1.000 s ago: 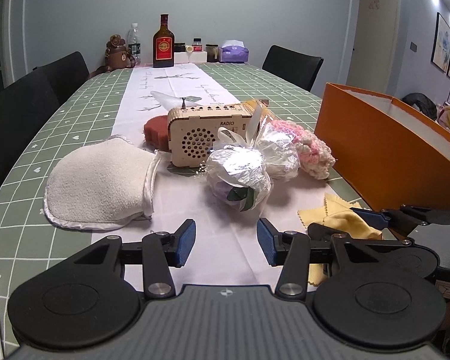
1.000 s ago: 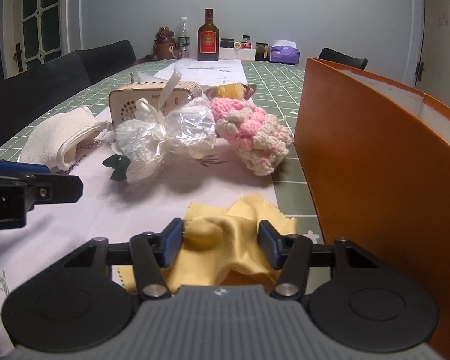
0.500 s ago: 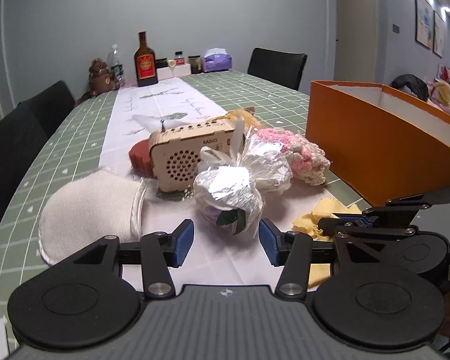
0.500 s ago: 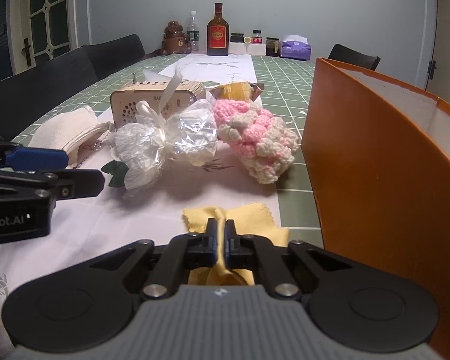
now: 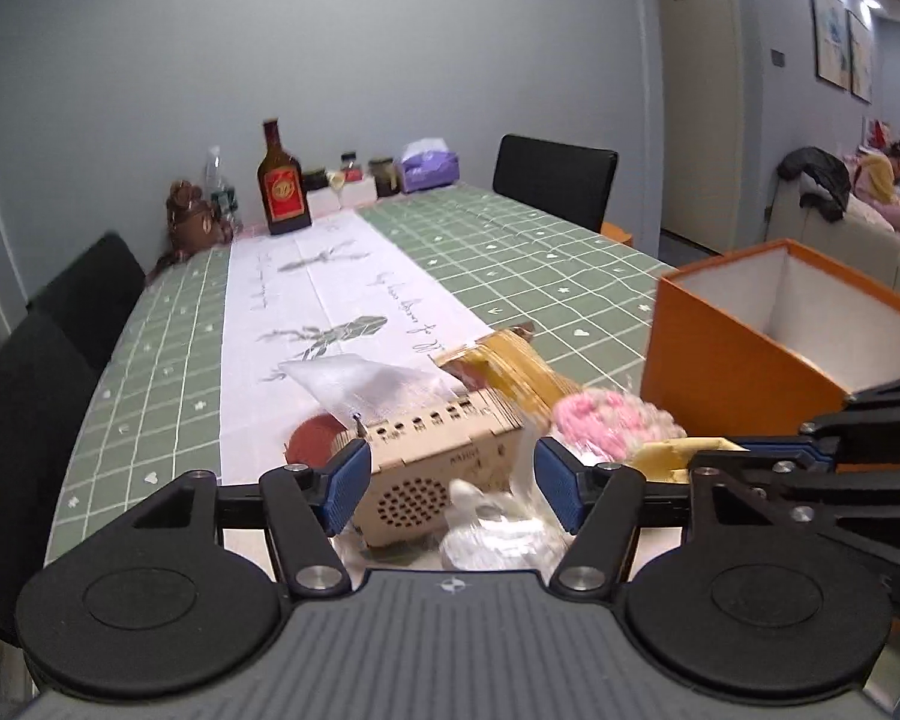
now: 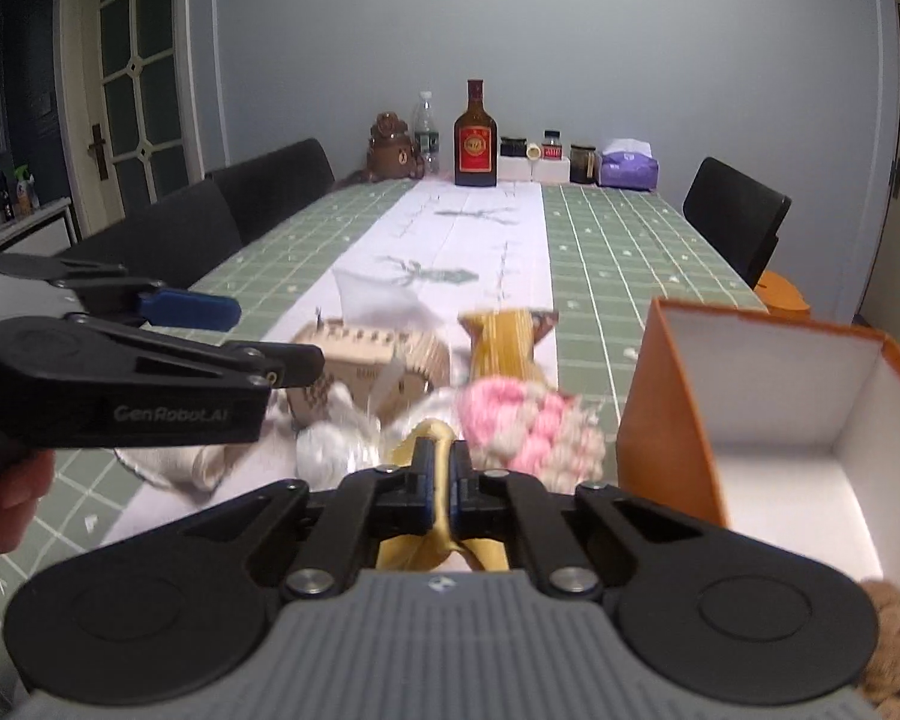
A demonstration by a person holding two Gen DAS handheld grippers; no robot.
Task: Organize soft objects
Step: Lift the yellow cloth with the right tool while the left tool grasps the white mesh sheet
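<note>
Green table point(image 6: 630, 252), wooden radio point(image 5: 444, 450), orange box point(image 6: 666, 414)

Yellow cloth point(image 6: 444, 546), pink-white knit point(image 6: 528, 426), orange box point(image 6: 666, 420) w/ white inside, green grid tabletop point(image 6: 630, 252) w/ white runner point(image 6: 480, 228), blue gripper pads point(image 5: 345, 480).

Counted on table: one orange box point(image 6: 660, 420), one wooden radio point(image 5: 444, 456), one yellow cloth point(image 6: 435, 438), one pink knitted bundle point(image 6: 528, 426), one liquor bottle point(image 6: 475, 135), one water bottle point(image 6: 426, 126), one bear figure point(image 6: 393, 147), one tissue pack point(image 6: 629, 165). Chairs visible: three point(image 6: 735, 216).
</note>
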